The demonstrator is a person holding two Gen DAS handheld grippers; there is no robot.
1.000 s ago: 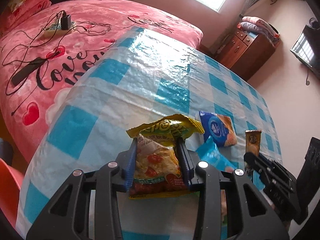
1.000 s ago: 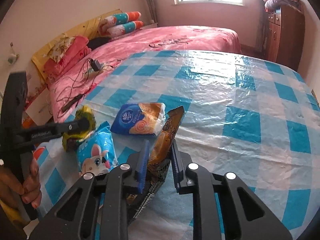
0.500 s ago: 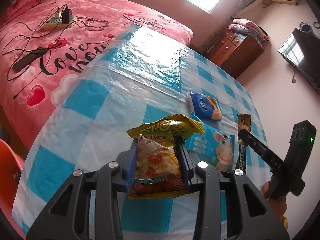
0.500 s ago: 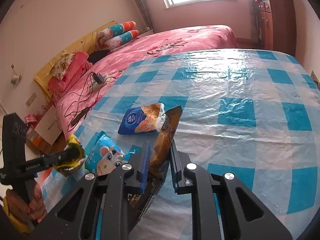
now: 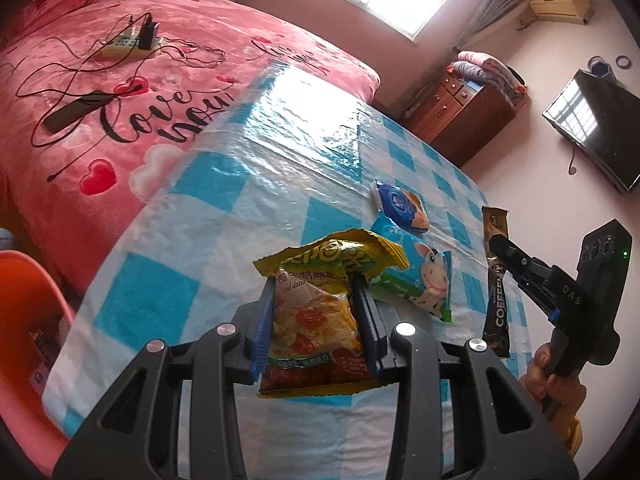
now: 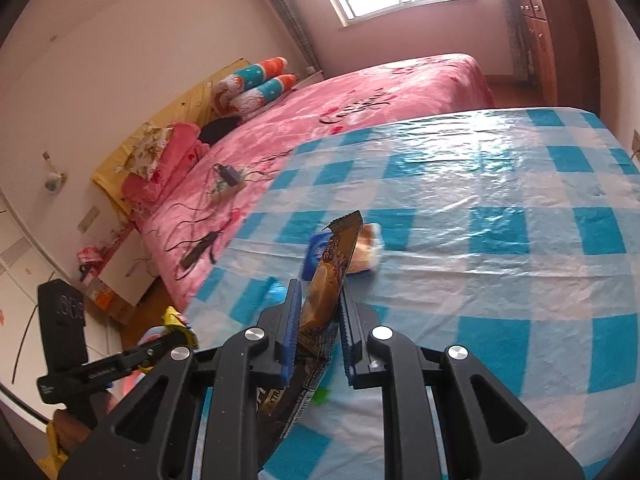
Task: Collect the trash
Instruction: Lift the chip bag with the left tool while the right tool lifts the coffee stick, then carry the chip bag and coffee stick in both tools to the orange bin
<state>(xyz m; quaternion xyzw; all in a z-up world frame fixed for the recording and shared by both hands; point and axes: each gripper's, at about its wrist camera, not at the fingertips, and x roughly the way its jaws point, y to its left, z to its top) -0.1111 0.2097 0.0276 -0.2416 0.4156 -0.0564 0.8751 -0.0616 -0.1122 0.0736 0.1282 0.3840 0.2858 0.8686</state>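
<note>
My left gripper (image 5: 316, 280) is shut on a yellow snack bag (image 5: 316, 320), held above the near edge of the blue-checked table (image 5: 280, 152). My right gripper (image 6: 318, 288) is shut on a brown coffee sachet (image 6: 332, 264), lifted off the table. The left wrist view has the right gripper (image 5: 500, 248) at the right with the coffee sachet (image 5: 496, 308) hanging from it. A blue packet with a cartoon animal (image 5: 416, 272) and a blue and orange packet (image 5: 400, 204) lie on the cloth. The blue and orange packet (image 6: 368, 252) shows behind the sachet in the right wrist view.
A pink bed (image 5: 120, 92) with a power strip (image 5: 128, 42), cables and a dark remote (image 5: 76, 110) borders the table. An orange chair (image 5: 28, 320) stands at the lower left. A wooden cabinet (image 5: 460, 116) and a wall television (image 5: 600, 128) are beyond.
Both grippers have risen and drawn back from the table, each keeping its packet. The coffee sachet has left the cloth. The left gripper has swung so more of the bed shows.
</note>
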